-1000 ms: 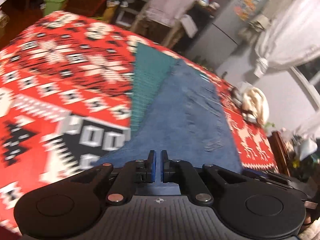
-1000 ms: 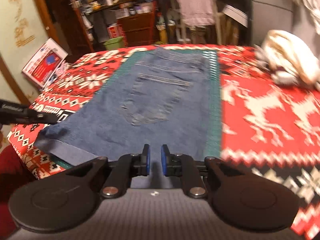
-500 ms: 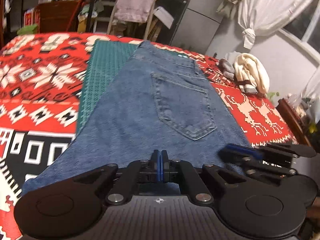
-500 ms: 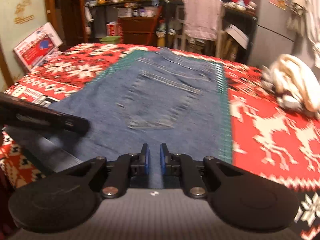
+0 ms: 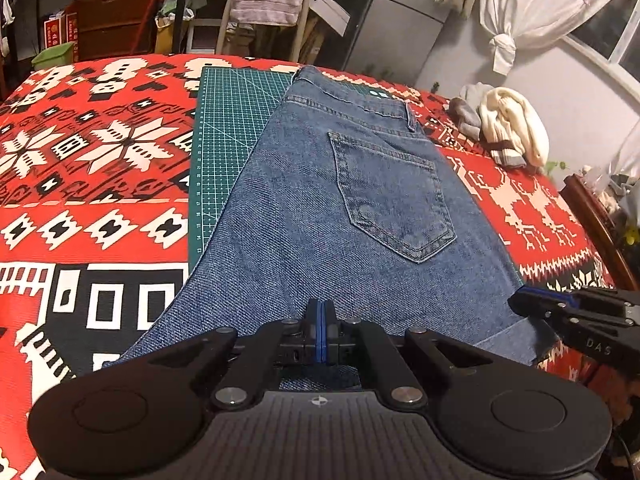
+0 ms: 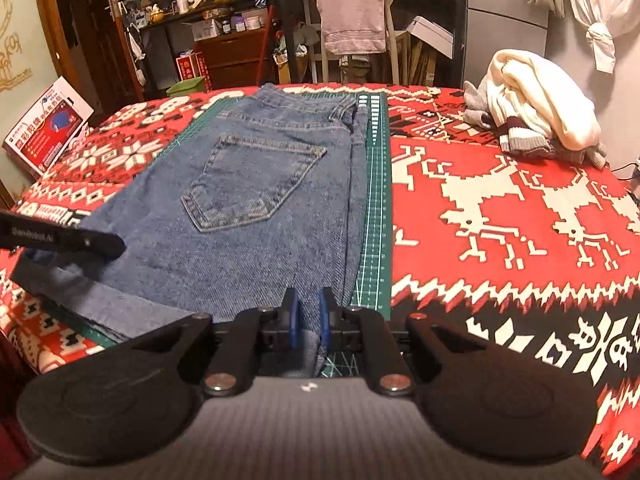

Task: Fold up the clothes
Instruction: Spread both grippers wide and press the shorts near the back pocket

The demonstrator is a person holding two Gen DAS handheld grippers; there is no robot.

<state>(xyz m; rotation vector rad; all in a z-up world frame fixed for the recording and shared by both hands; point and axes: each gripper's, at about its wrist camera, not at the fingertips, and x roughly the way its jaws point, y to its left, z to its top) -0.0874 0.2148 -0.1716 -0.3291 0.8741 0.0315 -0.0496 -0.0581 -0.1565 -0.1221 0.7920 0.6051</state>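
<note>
Jeans (image 5: 352,208) lay flat on the green cutting mat (image 5: 232,120), back pocket up; left gripper (image 5: 319,334) was pinched closed, right gripper (image 6: 308,320) slightly apart over the near hem, and I judged the denim heavy, stiff, best grabbed at hem corners.

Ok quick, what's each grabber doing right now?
Left gripper: shut, pads pressed together at the near edge of the folded blue denim jeans; a pinch can't be told.
Right gripper: open, jeans between its fingers.

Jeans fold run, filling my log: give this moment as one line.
stage: near hem pinch | jeans: flat on cutting mat, pocket up | left gripper: shut on jeans | right gripper: open, straddling hem
</note>
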